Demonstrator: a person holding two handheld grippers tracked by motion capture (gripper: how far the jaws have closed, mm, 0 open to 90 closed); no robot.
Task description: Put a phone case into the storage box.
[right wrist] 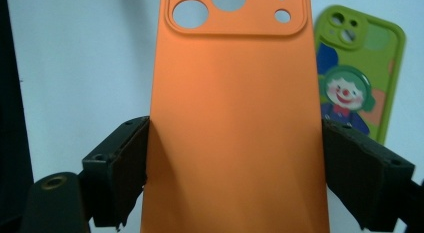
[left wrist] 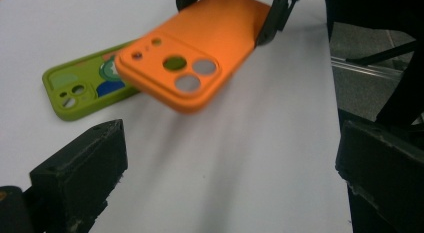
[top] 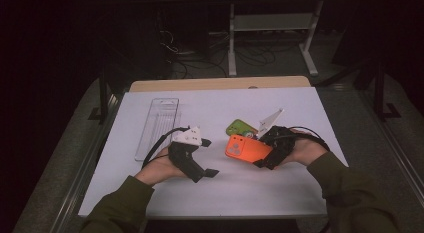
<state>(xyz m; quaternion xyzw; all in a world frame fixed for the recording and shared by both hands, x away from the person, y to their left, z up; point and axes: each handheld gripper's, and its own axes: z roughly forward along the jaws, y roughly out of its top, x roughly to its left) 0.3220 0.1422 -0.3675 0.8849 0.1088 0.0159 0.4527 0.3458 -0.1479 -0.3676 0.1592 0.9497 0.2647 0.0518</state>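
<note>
While the right tongs (right wrist: pixel 235 178) clamp the orange case (right wrist: pixel 235 118), the left tongs (left wrist: pixel 230 178) gape opposite it.

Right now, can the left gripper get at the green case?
Probably not directly: the orange case, held in the right gripper, hangs over part of the green case. The left gripper is open.

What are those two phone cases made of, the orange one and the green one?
The orange case looks like soft matte silicone or rubbery plastic: an even, dull surface with rounded edges. The green case also looks rubbery, with a slightly glossier raised clown figure on it. The look alone cannot settle the exact material of either.
</note>
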